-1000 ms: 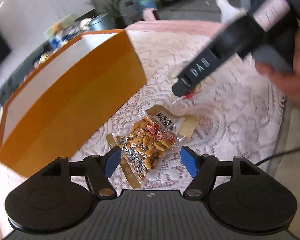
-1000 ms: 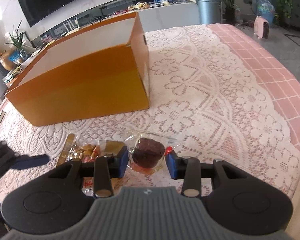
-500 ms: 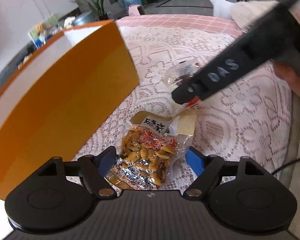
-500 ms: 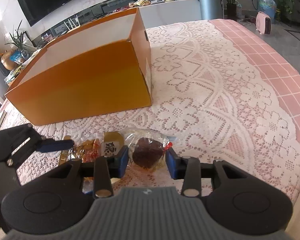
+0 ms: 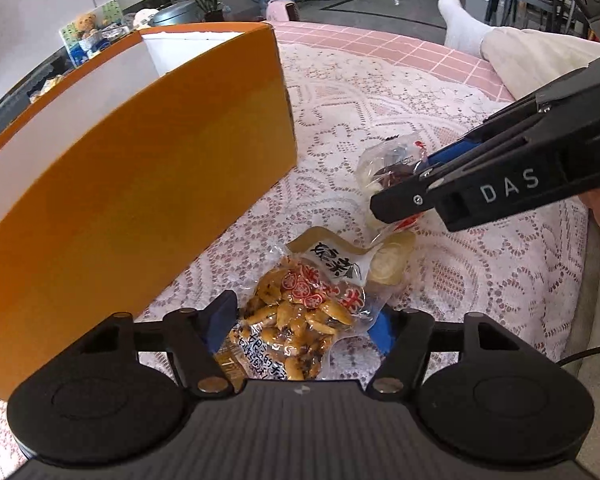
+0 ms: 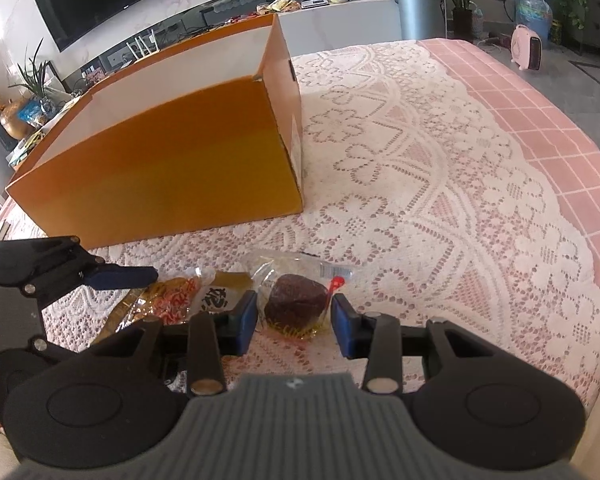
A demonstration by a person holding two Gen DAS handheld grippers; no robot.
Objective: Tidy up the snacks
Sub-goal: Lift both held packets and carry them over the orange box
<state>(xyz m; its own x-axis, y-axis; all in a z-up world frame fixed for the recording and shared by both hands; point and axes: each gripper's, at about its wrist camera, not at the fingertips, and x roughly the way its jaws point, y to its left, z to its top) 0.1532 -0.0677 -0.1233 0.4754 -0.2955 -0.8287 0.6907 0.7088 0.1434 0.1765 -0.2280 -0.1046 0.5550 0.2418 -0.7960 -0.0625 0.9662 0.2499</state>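
Observation:
A clear packet of yellow-brown nuts [image 5: 300, 312] lies on the lace cloth, its near end between the open fingers of my left gripper [image 5: 304, 324]. It also shows in the right wrist view [image 6: 172, 300]. A clear packet holding a dark brown cake [image 6: 296, 304] lies between the open fingers of my right gripper [image 6: 294, 322]; the fingers stand a little apart from it. In the left wrist view the right gripper [image 5: 404, 196] reaches in from the right over that cake packet [image 5: 392, 164]. An open orange box [image 6: 160, 160] stands just behind both packets.
The table [image 6: 440, 184] carries a white lace cloth over pink checks. Its right edge [image 6: 580, 128] drops to the floor. A person's leg with a white sock [image 5: 460, 20] lies beyond the table. A TV and a cluttered shelf stand far behind.
My left gripper has moved forward and down, so the nut packet now lies between its fingers. My right gripper has edged forward around the cake packet. Both stay open.

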